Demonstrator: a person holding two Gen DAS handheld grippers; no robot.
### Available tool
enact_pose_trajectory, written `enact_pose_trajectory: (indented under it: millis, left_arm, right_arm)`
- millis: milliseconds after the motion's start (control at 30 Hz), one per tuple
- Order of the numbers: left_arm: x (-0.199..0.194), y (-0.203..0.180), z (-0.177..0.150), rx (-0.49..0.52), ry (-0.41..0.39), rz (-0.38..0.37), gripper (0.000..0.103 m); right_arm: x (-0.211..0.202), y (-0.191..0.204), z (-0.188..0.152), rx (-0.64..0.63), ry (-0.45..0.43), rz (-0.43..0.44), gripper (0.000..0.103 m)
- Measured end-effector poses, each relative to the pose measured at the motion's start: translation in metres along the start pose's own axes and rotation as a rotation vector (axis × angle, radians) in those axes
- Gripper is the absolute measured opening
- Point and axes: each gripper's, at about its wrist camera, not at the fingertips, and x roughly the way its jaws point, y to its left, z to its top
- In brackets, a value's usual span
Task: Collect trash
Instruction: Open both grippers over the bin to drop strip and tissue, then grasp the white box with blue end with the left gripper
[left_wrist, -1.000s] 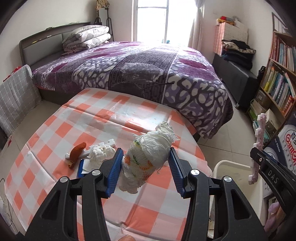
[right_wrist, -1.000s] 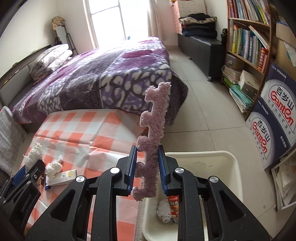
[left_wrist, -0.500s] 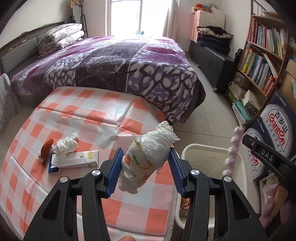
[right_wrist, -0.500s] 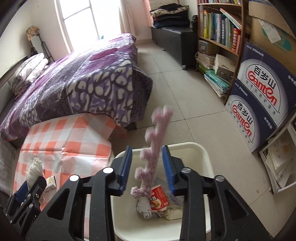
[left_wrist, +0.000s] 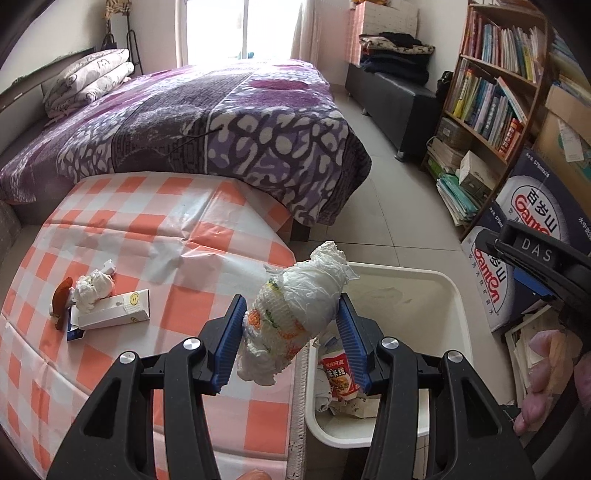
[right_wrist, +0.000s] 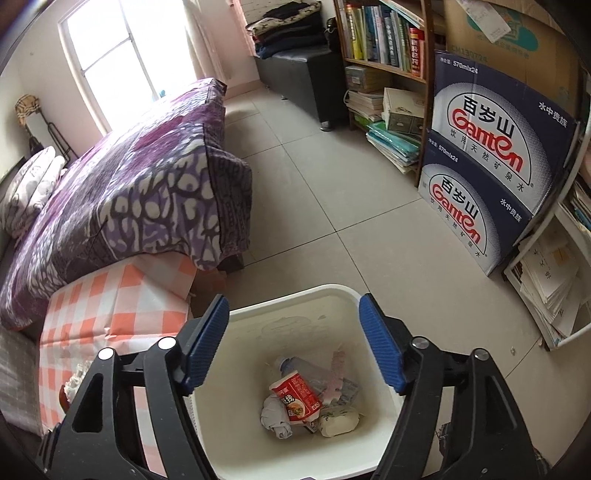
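My left gripper (left_wrist: 291, 334) is shut on a crumpled white plastic bag with orange and green print (left_wrist: 295, 314), held over the table's right edge beside the white bin (left_wrist: 456, 295). My right gripper (right_wrist: 295, 339) is open and empty above the white bin (right_wrist: 295, 295). A pink foam strip (right_wrist: 336, 373) lies inside it with a red packet (right_wrist: 295, 397) and wads of paper. On the checked table (left_wrist: 166, 240) lie a white carton (left_wrist: 114, 314), a tissue wad (left_wrist: 94, 290) and a brown scrap (left_wrist: 61, 301).
A bed with a purple cover (left_wrist: 221, 122) stands behind the table. A bookshelf (left_wrist: 491, 103) and stacked Ganten water boxes (right_wrist: 491, 177) stand to the right of the bin. Tiled floor (right_wrist: 351, 221) lies between bed and shelf.
My right gripper opened over the bin and the pink foam strip dropped in. My left gripper carried the plastic bag rightward, toward the bin.
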Motion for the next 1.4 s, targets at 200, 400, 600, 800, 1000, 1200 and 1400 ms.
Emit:
enact_pose_trajectory:
  millis: [200, 400, 600, 800, 1000, 1200, 1400]
  left_arm:
    - [0.005, -0.01, -0.004, 0.012, 0.034, -0.089, 0.051]
    - [0.005, -0.01, -0.004, 0.015, 0.054, -0.14, 0.058]
    - [0.005, 0.001, -0.004, 0.035, 0.056, -0.109, 0.072]
    - [0.014, 0.027, -0.01, 0.064, 0.079, 0.01, 0.074]
    - [0.041, 0.077, -0.012, 0.116, 0.223, 0.16, 0.078]
    - [0.07, 0.13, -0.016, 0.211, 0.354, 0.234, 0.078]
    - [0.1, 0.158, -0.022, 0.301, 0.441, 0.196, 0.078]
  right_arm:
    - [0.002, -0.009, 0.004, 0.045, 0.016, 0.003, 0.075]
    - [0.003, -0.005, 0.004, 0.044, 0.015, 0.009, 0.079]
    - [0.004, 0.008, 0.002, 0.047, 0.017, 0.018, 0.085]
    - [0.008, 0.034, -0.005, 0.017, 0.037, 0.037, 0.089]
    - [0.013, 0.071, -0.016, -0.067, 0.064, 0.051, 0.092]
    - [0.022, 0.106, -0.029, -0.16, 0.102, 0.06, 0.092]
    - [0.032, 0.137, -0.041, -0.238, 0.138, 0.07, 0.092]
